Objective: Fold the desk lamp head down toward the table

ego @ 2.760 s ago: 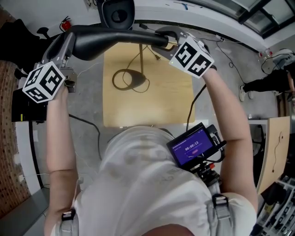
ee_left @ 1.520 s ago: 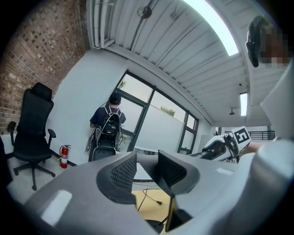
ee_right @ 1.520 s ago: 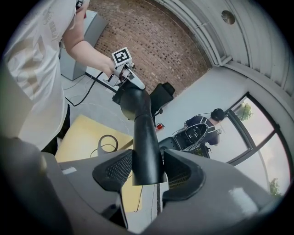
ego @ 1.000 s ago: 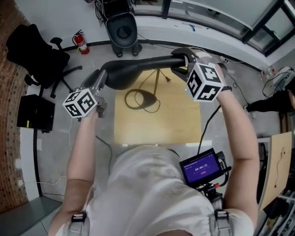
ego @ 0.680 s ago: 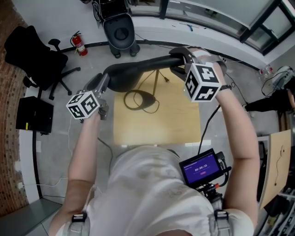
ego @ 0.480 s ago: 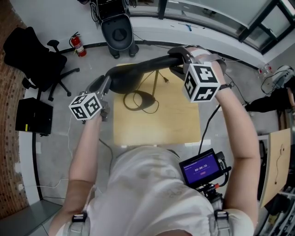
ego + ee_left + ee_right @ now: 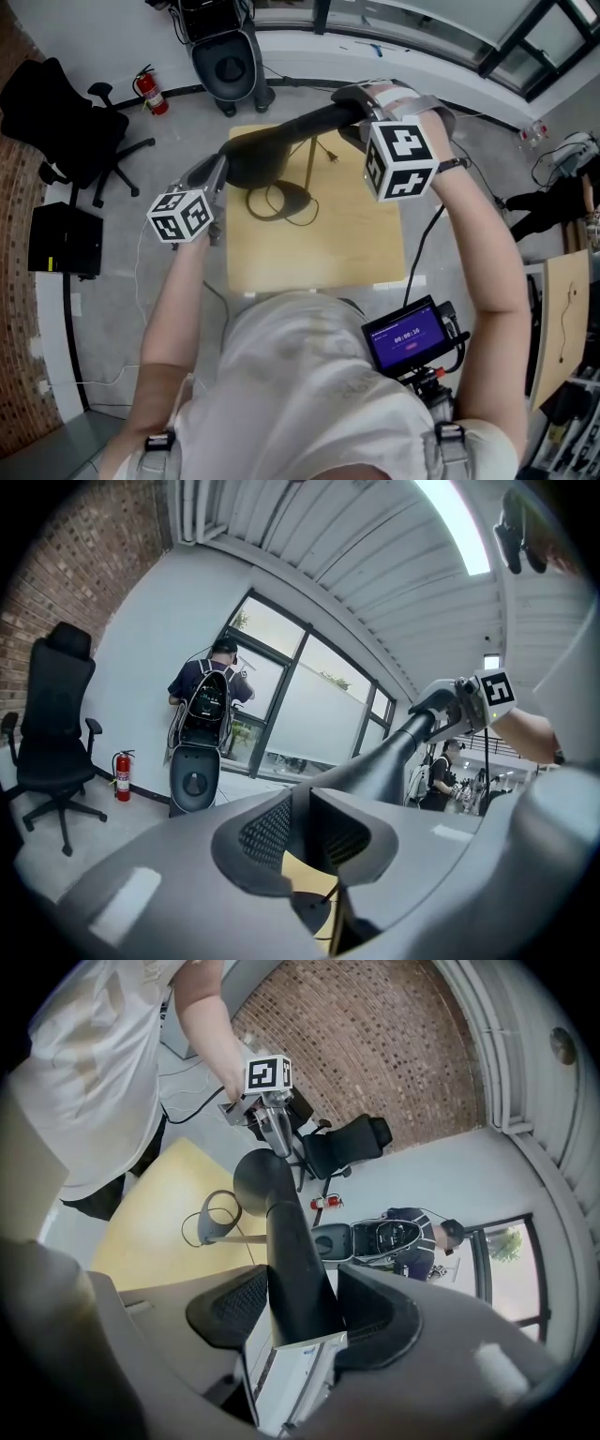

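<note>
The long black tapered desk lamp head (image 7: pixel 281 141) hangs above the pale wooden table (image 7: pixel 356 234), over its 12 o'clock edge. It sits atop a thin brass stem (image 7: pixel 310 164), its broad end toward 10 o'clock and its narrow tail toward 1 o'clock.

The left claw (image 7: pixel 217 173) has just been closing. In the left gripper view it (image 7: pixel 305 832) looks pinched on the thin rim of the broad end, with the head (image 7: pixel 384 757) running away at 2 o'clock.

The right claw (image 7: pixel 361 103) has just been easing open a little. In the right gripper view its 2 pads (image 7: pixel 300 1326) are nonetheless against the narrow tail (image 7: pixel 286 1251), so I read it as grasping.

The head looks rigid and light, with a smooth surface that could slip. The slim stem will likely sway or tip, and the hinge probably resists. The best hold seems to be the 2 ends: press the broad end down while the tail steadies.
</note>
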Tool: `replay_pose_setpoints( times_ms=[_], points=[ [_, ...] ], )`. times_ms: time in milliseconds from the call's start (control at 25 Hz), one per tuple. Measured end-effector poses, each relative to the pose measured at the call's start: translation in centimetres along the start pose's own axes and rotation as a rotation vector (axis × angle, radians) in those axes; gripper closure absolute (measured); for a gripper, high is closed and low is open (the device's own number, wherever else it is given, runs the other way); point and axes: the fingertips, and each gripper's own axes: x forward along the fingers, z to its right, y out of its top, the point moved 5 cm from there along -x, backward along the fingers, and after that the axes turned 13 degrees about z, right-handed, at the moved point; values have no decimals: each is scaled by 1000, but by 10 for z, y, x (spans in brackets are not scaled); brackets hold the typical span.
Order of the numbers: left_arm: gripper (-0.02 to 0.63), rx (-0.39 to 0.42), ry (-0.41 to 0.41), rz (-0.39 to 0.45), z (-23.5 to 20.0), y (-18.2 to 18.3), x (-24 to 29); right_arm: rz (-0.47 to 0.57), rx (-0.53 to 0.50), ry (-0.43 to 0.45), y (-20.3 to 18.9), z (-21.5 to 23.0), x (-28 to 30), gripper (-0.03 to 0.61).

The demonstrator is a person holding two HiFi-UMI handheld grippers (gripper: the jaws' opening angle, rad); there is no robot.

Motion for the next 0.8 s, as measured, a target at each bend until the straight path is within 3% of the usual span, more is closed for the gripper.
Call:
replay_pose_setpoints(
  times_ms=[160,320,800],
  points=[
    [571,43,21,-39,-4,-7,1,-15,-28,13,1,4,3,325],
    [571,36,44,-67,-12,-15,-5,-33,-57,25,5,9,4,324],
    [572,70,5,-123,-10,-29,-12,-93,-115,31,27,3,0,318]
  ],
)
